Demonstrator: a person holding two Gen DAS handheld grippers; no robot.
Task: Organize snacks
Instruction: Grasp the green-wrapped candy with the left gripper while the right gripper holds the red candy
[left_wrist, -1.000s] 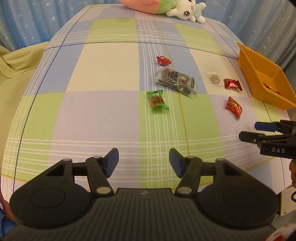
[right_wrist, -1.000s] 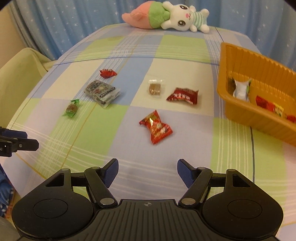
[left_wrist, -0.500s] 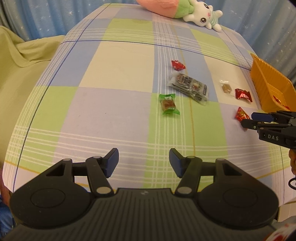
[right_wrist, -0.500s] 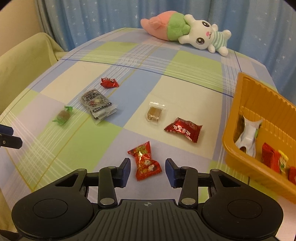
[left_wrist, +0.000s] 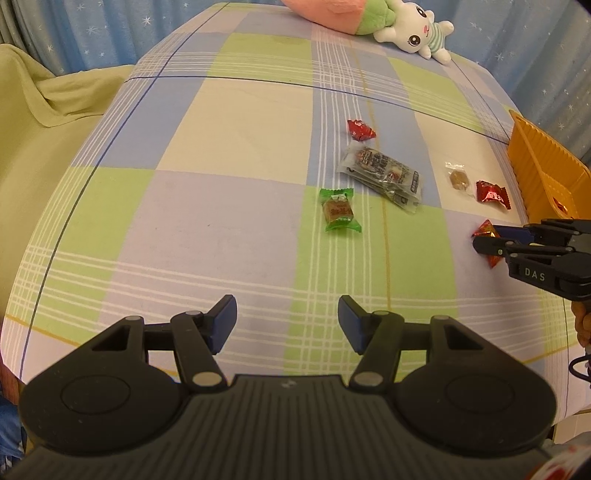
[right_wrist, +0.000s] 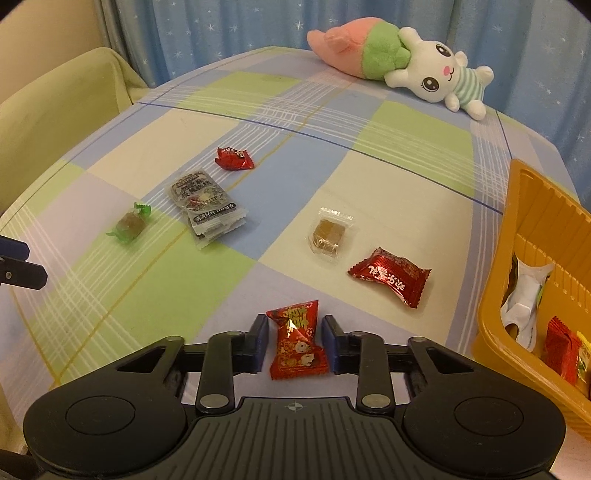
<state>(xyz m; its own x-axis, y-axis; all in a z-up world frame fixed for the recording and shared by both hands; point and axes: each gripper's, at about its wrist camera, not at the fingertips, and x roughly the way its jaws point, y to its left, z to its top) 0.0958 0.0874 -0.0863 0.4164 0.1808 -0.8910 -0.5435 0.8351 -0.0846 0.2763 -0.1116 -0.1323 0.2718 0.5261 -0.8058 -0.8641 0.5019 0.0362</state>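
1. The right gripper (right_wrist: 294, 343) is held low over the checked pastel tablecloth (right_wrist: 332, 177), pointed forward.
2. Its jaws are narrowed around a red printed candy wrapper (right_wrist: 297, 345) lying on the cloth; whether contact is made cannot be told.
3. The left gripper (left_wrist: 287, 323) is held above the near edge, jaws wide, nothing between them.
4. An orange ribbed plastic basket (right_wrist: 532, 236) is seen to the right, a plush rabbit toy (right_wrist: 424, 74) at the far end, before blue starred curtains (right_wrist: 221, 22).
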